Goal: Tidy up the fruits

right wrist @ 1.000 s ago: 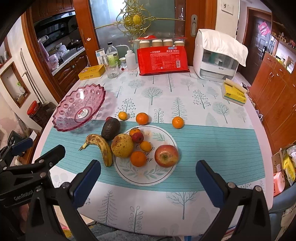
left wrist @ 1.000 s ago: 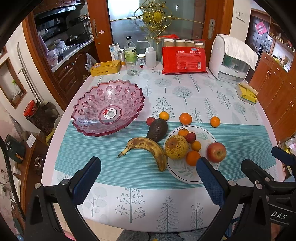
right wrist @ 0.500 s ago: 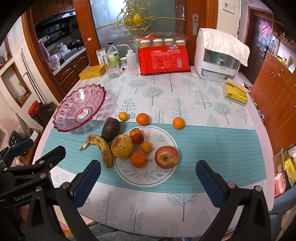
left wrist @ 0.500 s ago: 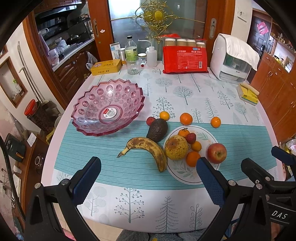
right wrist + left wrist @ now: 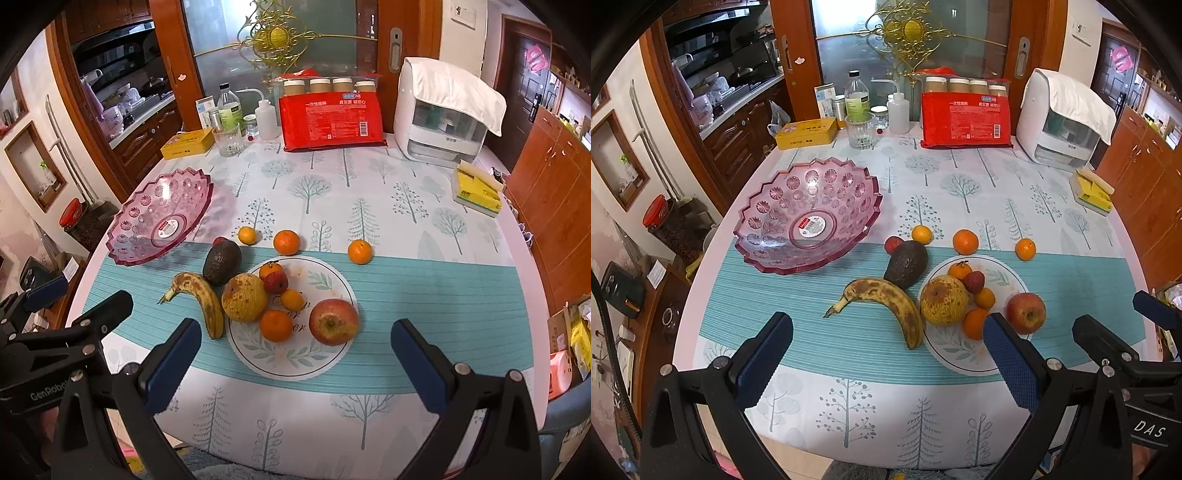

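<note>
Seen from the left wrist camera, the left gripper (image 5: pixel 884 360) hovers above the near edge of a table (image 5: pixel 979 184) covered in a tree-print cloth, its blue-padded fingers (image 5: pixel 764 354) spread wide and holding nothing. A pink plastic bowl (image 5: pixel 807 214) sits at the left with only a label inside. To its right lie a dark avocado (image 5: pixel 906 263) and a spotted banana (image 5: pixel 886 301), touching each other, beside a white plate (image 5: pixel 960 350). On the plate are a yellow-brown pear (image 5: pixel 943 300), a red apple (image 5: pixel 1025 312) and several small oranges (image 5: pixel 975 323). Three more oranges lie loose on the cloth behind the plate. Part of the right gripper shows at the right edge. Next, from the right wrist camera, the right gripper (image 5: pixel 293 362) also hangs over the near table edge, its fingers (image 5: pixel 417 363) wide apart and empty. The plate (image 5: pixel 295 358) lies straight ahead between them, the apple (image 5: pixel 333 321) nearest the right finger, the banana (image 5: pixel 203 299) just left of the plate, and the bowl (image 5: pixel 162 218) farther left. At the back stand a red package (image 5: pixel 330 122) and a white appliance (image 5: pixel 443 110).
</note>
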A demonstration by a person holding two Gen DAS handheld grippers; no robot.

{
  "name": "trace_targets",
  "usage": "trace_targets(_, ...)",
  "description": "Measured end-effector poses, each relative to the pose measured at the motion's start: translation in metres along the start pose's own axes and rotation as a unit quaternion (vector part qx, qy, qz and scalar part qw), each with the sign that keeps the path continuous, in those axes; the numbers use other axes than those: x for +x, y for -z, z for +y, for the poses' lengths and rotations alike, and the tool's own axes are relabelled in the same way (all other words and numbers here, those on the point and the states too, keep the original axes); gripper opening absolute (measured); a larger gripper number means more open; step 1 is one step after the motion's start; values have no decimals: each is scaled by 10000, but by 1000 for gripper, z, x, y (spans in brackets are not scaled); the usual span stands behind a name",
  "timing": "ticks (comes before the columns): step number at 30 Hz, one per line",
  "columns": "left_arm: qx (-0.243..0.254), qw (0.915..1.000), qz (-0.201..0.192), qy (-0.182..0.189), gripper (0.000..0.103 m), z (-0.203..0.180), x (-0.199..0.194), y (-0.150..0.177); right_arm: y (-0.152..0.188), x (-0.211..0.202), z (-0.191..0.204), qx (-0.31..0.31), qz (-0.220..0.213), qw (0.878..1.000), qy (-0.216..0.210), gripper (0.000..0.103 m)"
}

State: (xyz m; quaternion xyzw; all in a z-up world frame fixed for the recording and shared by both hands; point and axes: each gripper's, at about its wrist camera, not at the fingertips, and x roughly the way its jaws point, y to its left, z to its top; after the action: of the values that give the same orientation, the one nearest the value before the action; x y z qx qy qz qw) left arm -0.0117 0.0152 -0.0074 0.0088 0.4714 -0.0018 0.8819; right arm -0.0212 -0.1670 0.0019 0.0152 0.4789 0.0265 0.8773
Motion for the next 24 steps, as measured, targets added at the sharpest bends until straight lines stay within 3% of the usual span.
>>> trace_targets(5, -62, 10000, -4, -39, 102, 5, -5, 3, -6, 2, -5, -34, 6, 10000, -71, 103)
trace_targets(10, -142, 9999, 53, -77, 102, -9, 3, -14, -11, 4, -9, -87, -8, 9998, -163, 103)
trace_targets(24, -400, 9991, -4, -128, 102, -24, -4, -9, -14, 2, -24, -264, -54, 9986, -459, 103)
